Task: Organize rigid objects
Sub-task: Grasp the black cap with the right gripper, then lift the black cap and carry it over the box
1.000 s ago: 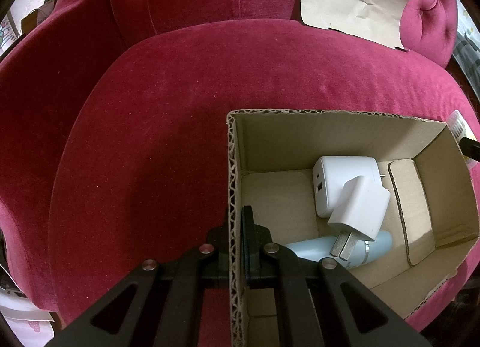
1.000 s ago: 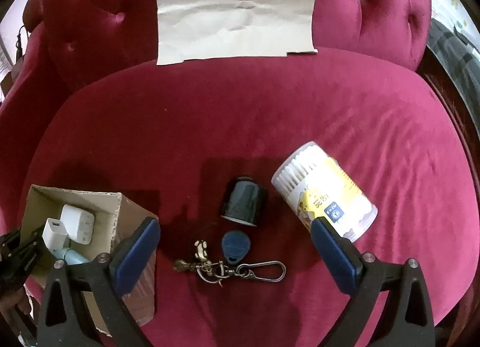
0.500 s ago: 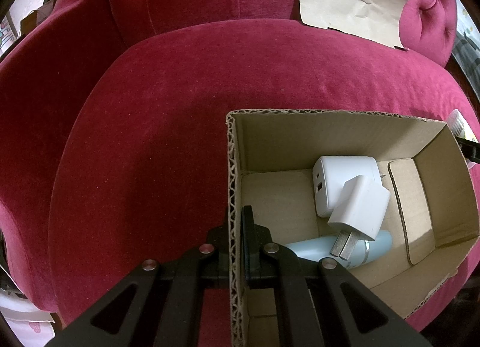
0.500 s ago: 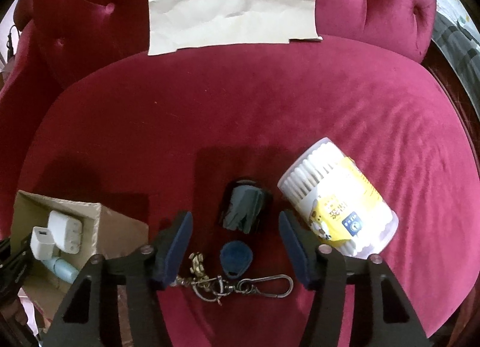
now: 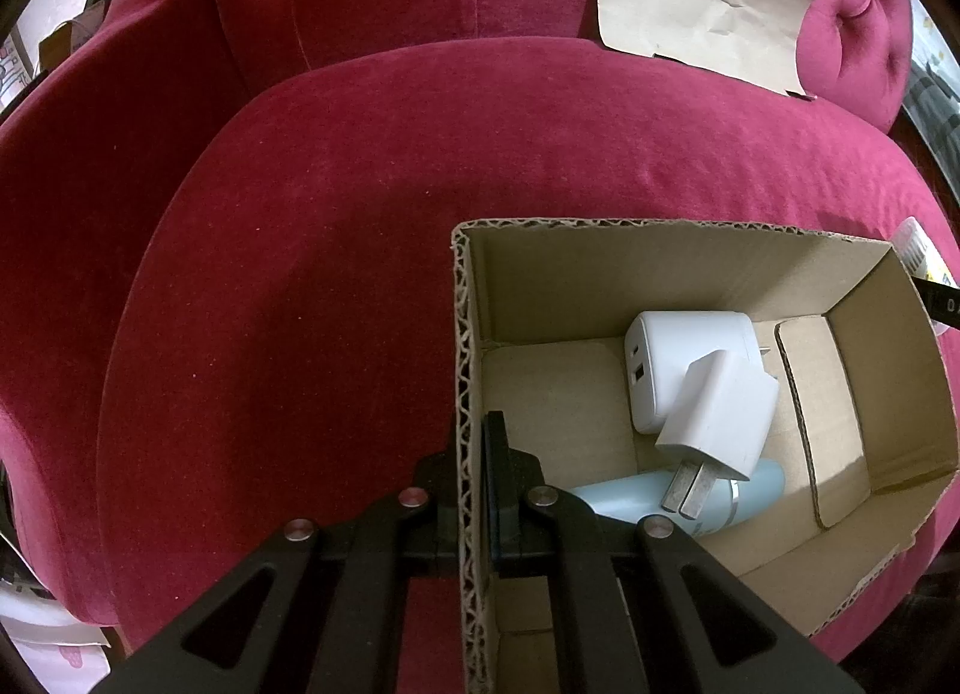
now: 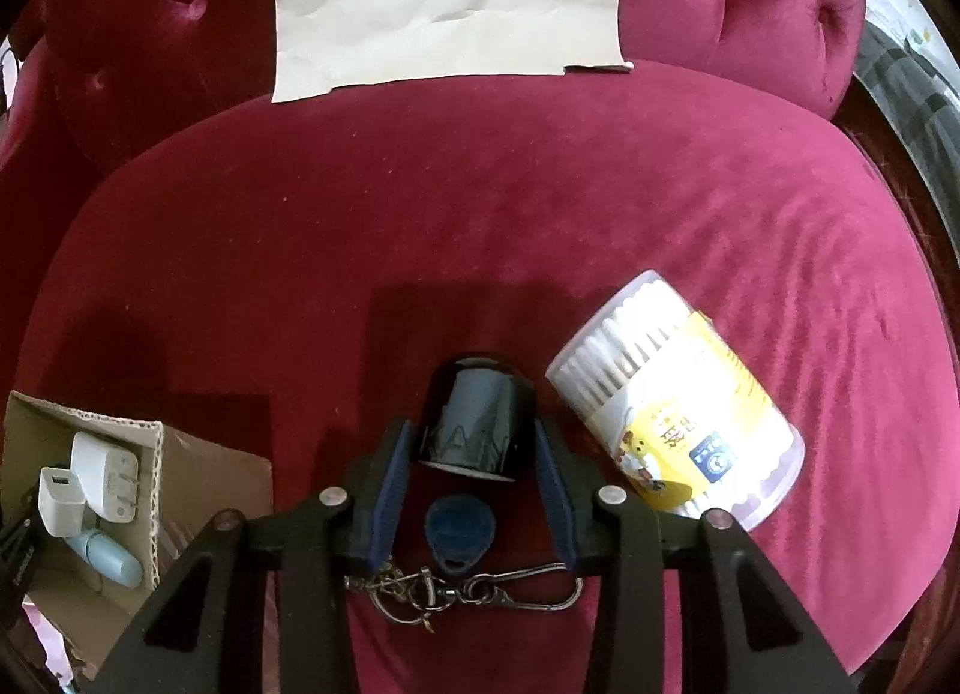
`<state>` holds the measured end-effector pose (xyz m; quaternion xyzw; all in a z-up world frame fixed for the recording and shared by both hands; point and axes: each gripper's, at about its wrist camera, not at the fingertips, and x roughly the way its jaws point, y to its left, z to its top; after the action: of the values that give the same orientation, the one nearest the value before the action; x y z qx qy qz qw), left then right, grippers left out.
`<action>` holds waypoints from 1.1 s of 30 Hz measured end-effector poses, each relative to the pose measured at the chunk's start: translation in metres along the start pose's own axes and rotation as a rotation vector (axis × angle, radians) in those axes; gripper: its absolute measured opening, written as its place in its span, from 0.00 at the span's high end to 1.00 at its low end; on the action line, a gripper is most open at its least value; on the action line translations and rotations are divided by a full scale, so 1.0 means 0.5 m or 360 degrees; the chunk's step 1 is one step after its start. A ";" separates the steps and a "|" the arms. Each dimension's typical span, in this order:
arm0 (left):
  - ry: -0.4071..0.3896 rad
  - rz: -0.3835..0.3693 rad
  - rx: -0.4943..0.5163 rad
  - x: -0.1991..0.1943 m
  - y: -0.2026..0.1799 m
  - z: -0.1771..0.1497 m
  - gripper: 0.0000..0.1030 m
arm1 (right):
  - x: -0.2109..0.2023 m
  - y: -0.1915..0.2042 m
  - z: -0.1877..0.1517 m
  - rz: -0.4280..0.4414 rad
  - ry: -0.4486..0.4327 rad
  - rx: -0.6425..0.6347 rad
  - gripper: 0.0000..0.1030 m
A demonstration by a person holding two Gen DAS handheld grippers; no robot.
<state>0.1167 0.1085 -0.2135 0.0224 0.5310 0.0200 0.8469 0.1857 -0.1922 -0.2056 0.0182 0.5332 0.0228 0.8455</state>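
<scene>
Pinching the cardboard box [image 5: 463, 370] wall, your left gripper [image 5: 474, 454] steadies it. Your right gripper [image 6: 474, 454] has just been closing, its pads now flanking the black cup [image 6: 477, 424].

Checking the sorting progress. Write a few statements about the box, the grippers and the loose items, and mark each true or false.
1. The left gripper is shut on the box wall. True.
2. The black cup sits between the right gripper fingers. True.
3. The swab jar is in the box. False: it lies on the cushion.
4. The box is empty. False: it holds two chargers and a blue tube.
5. The keys lie on the cushion. True.
</scene>
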 end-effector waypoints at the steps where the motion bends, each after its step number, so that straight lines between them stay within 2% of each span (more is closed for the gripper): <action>1: 0.0001 0.0001 0.0000 0.000 0.001 0.000 0.96 | 0.001 0.001 0.000 0.0005 0.0002 0.0001 0.58; 18: -0.0002 0.0002 0.0000 -0.001 -0.003 0.000 0.96 | -0.064 0.004 -0.017 0.0018 -0.0052 -0.0033 0.58; 33: 0.0000 0.0003 -0.0007 -0.001 -0.003 -0.001 0.96 | -0.156 0.045 -0.018 0.0011 -0.0143 -0.0123 0.58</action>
<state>0.1158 0.1070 -0.2133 0.0209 0.5308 0.0219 0.8469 0.1436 -0.1742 -0.1378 -0.0117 0.4934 0.0455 0.8685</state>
